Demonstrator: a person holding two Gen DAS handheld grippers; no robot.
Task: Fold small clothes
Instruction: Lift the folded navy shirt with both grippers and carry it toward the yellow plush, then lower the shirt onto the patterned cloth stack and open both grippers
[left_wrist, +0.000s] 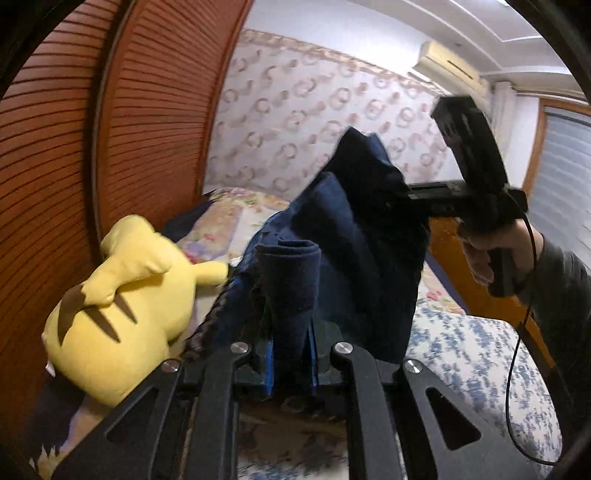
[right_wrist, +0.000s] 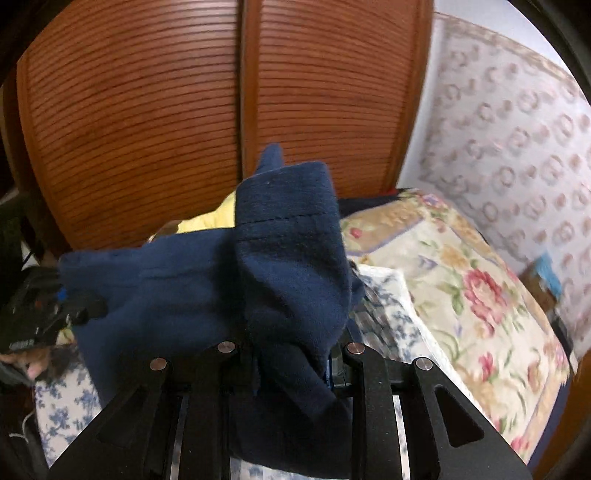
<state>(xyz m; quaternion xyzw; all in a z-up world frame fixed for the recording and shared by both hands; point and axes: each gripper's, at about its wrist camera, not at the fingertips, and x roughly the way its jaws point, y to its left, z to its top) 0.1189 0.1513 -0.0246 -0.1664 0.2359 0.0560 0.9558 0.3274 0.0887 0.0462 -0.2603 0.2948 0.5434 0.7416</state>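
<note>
The garment (left_wrist: 354, 236) hangs in the air above the bed (left_wrist: 480, 354), stretched between the two grippers. The left gripper (left_wrist: 291, 354) holds one edge of it at the near side, and the right gripper (left_wrist: 402, 199) holds another part further away and to the right, higher up. A hand (left_wrist: 495, 251) grips the handle of the right gripper, at the right of the garment. A plush toy (left_wrist: 125, 295) lies on the bed, left of the garment and just beside it. Behind the toy stands a slatted wardrobe door (left_wrist: 110, 129). A quilt (right_wrist: 461, 280) lies on the bed at the right, near the wall (left_wrist: 314, 110), behind the garment.
</note>
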